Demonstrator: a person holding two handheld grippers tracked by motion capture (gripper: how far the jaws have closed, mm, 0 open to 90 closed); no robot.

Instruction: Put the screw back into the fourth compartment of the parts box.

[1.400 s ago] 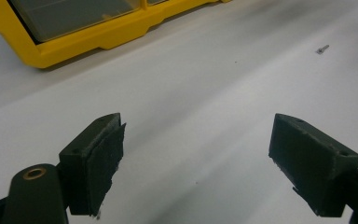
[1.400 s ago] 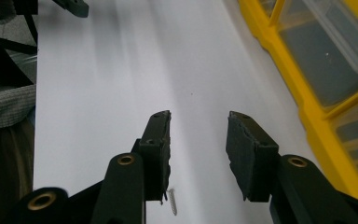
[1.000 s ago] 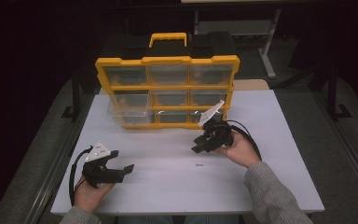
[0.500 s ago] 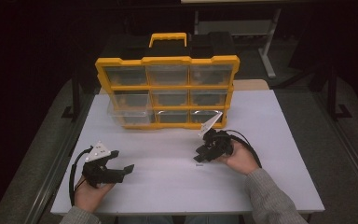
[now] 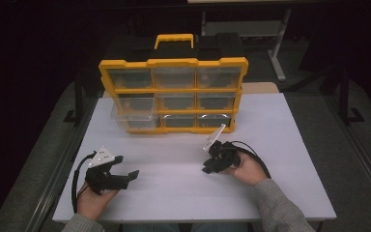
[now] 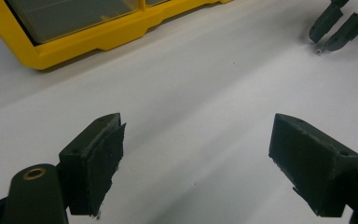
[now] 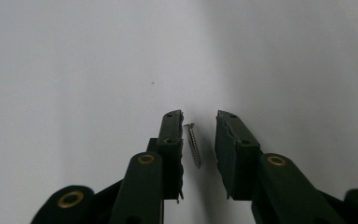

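The right hand-held gripper point(image 5: 212, 163) is lowered to the flat white counter point(image 5: 174, 193) in front of the person, with its two black jaws pointing down at the surface. In the right gripper view a small silver metal screw point(image 7: 194, 144) lies flat on the counter between these jaws, with its head pointing away from the camera. The jaws have just been closing, but the pads do not press on the screw: a narrow gap shows on its left side and a wider one on its right side. So this hand-held gripper is not grasping anything at this moment.

In the left gripper view the same screw point(image 6: 320, 50) shows as a tiny bright spot just under the tips of the right hand-held gripper point(image 6: 332, 33).

The left hand-held gripper point(image 5: 124, 175) is held near the front left part of the counter, well apart from the screw. Its jaws are spread wide, with bare white surface between them, so it is released.

At the far side of the counter stands a yellow plastic organiser box point(image 5: 174, 94) with clear drawers and a yellow carrying handle on top. The bottom left drawer is pulled out a little toward the person.
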